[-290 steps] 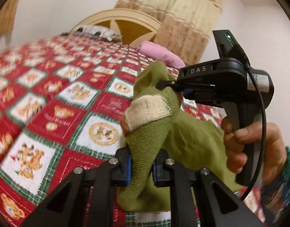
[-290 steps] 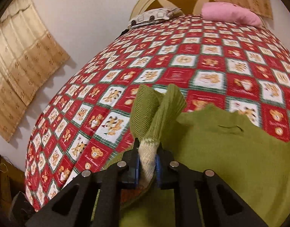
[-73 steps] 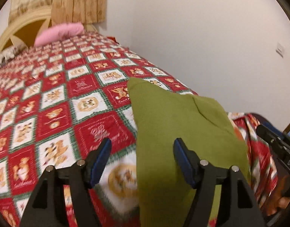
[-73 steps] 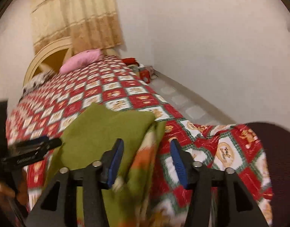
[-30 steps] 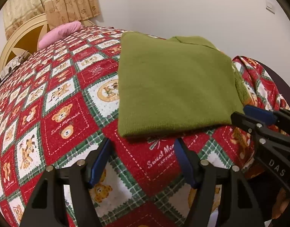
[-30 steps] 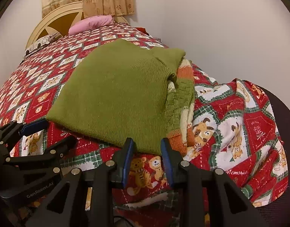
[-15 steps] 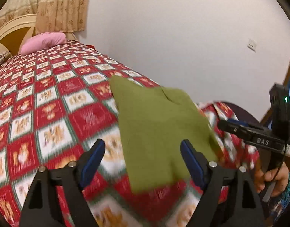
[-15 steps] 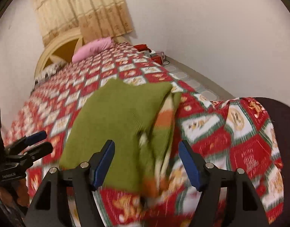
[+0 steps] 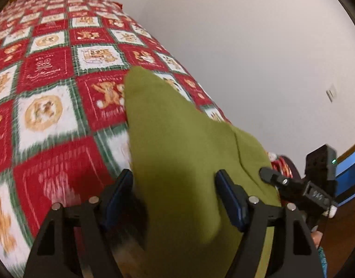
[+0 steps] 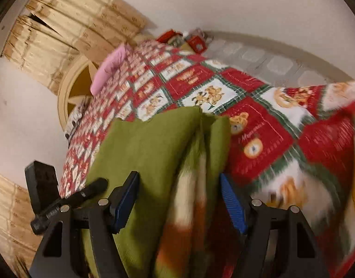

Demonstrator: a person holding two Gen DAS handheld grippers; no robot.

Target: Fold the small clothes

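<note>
Both tools have swung back in over the folded green sweater (image 9: 177, 150) on the bed (image 9: 50, 81): left tool (image 9: 174, 197) gaping but narrowing, right tool (image 10: 179, 199) wide (neither gripping), probably another fold coming.

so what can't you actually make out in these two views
- Left wrist view: the green sweater's near hem runs off the bottom edge, behind the closing left gripper.
- Right wrist view: its striped sleeve is motion-blurred; pattern unreadable.
- Right gripper: contact with cloth unclear.
- Quilt lettering is smeared.
</note>
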